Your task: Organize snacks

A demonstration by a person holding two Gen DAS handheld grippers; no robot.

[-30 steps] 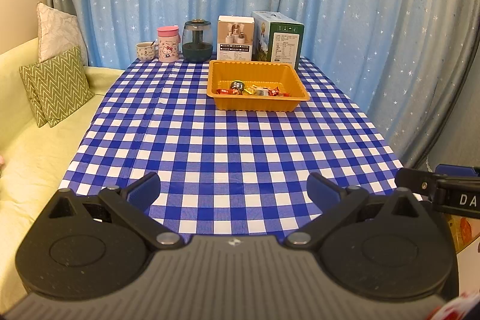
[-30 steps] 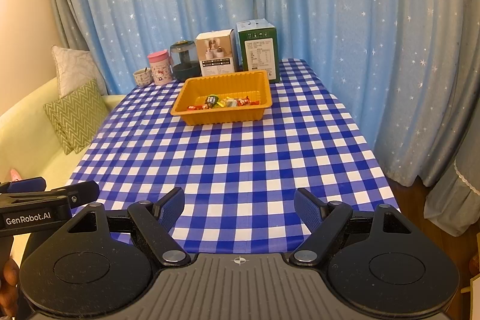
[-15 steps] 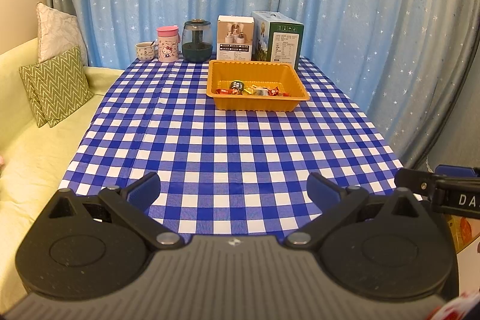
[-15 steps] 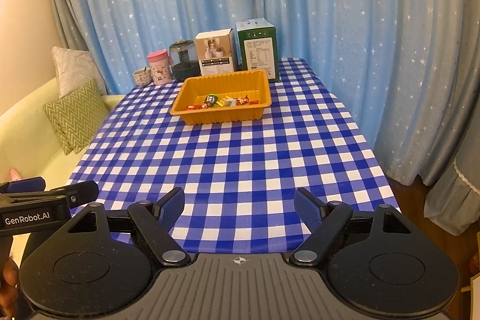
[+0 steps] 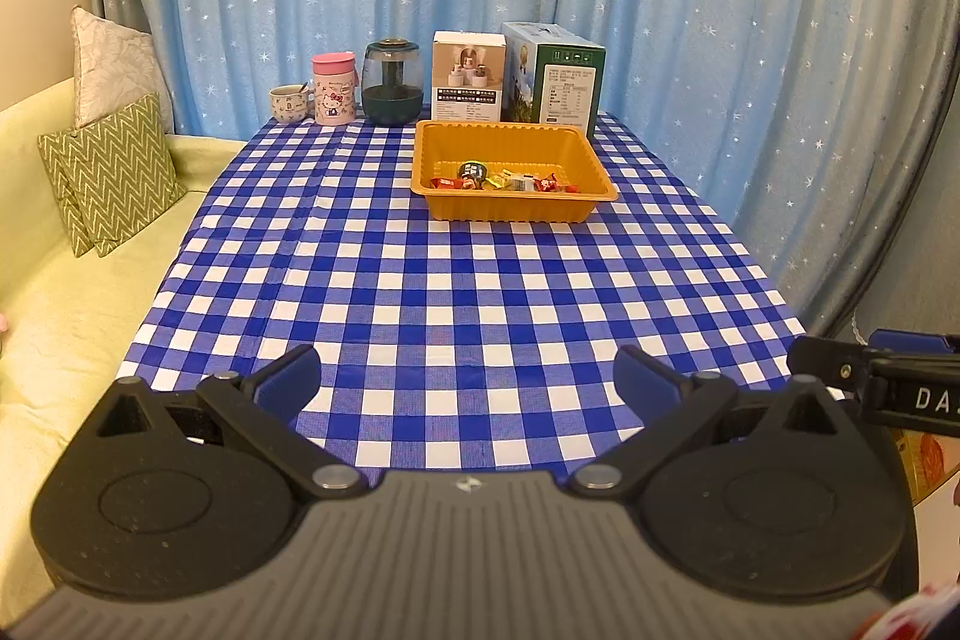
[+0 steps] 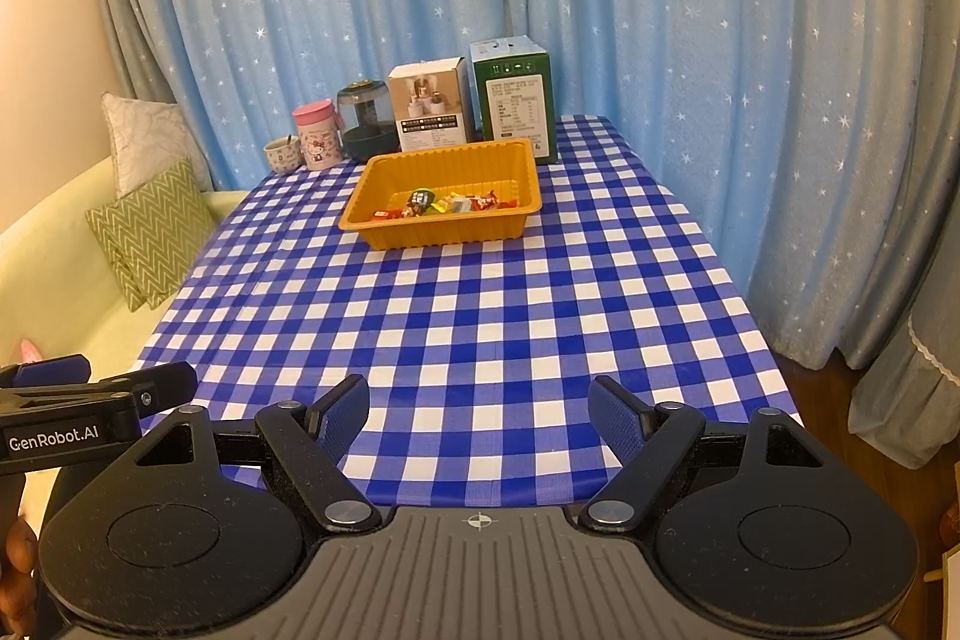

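Left wrist view: the left gripper (image 5: 467,382) is spread wide with nothing between its pads, held over the near edge of the checked surface (image 5: 456,292). The orange tray (image 5: 510,211) sits well ahead of it, slightly to its right, with the wrapped snacks (image 5: 501,181) lying along the tray's near inner wall. Right wrist view: the right gripper (image 6: 478,415) is likewise spread and empty; the tray lies well ahead, slightly to its left. Beyond the tray stand a white box (image 6: 429,109) and a green carton (image 6: 516,100), side by side.
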